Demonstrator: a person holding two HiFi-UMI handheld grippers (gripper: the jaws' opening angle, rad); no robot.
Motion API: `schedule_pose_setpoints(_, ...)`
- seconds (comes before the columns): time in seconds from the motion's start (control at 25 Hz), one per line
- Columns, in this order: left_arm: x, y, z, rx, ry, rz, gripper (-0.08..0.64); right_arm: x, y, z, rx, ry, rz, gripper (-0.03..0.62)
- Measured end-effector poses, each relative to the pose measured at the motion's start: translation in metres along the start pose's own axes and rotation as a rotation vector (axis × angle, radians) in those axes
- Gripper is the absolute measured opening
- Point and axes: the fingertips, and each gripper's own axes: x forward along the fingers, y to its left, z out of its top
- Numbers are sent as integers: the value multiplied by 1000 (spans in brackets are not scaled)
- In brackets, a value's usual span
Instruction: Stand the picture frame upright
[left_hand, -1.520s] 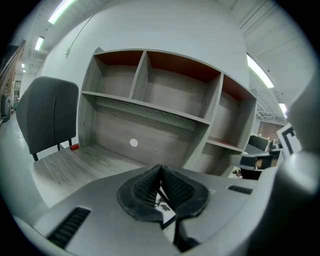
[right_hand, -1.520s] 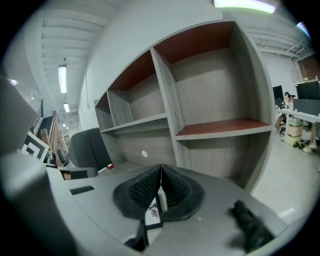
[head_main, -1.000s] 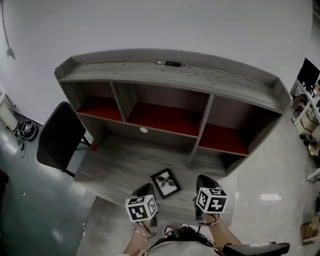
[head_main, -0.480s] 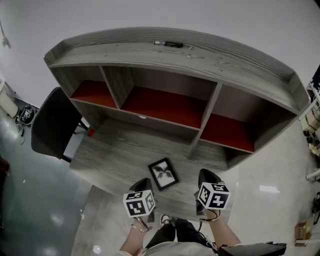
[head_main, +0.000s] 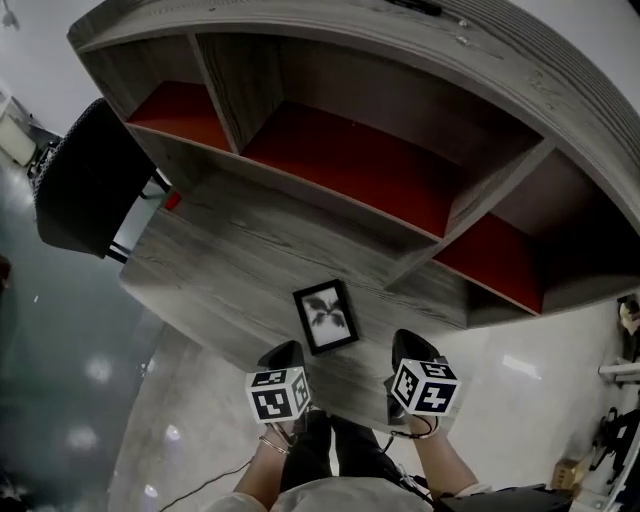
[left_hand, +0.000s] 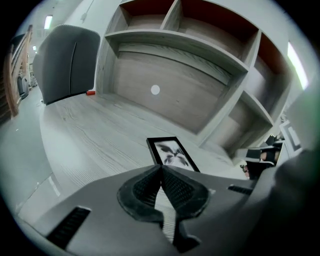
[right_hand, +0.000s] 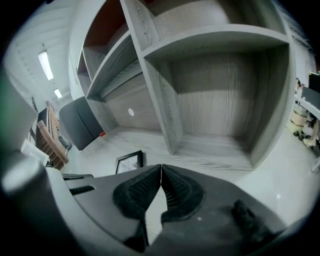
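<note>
Picture frame (head_main: 325, 317) flat, face up on bench (head_main: 225, 265), near front edge, 12 o'clock of both tongs. Prob. light, stiff, thin; glazed face likely slick, fragile, so grip rim, not face. Left tongs (left_hand: 161, 170) & right tongs (right_hand: 161, 169) closed, empty, short of frame. Bench edge close at 6 o'clock; open room to shelf unit (head_main: 345, 175) at 12; chair (head_main: 85, 180) at 10, well apart.

Blk tools (left_hand: 161, 169) (right_hand: 161, 168) w/ marker cubes (head_main: 279, 394) (head_main: 425, 387)
</note>
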Motion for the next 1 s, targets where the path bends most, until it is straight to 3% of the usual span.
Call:
schedule_pose_setpoints(0.2,13,3,-18,-50,25,15,15,14,3,-16,-2,57,16,32)
schedule_pose_setpoints(0.68,26,0,-18,-100,16,-8,18,24,4,-27,-18,88,29,32)
schedule_pose_setpoints(1.0,43,-6,-14,-104,22,3,90,25,-8,-34,-16,103,19,32)
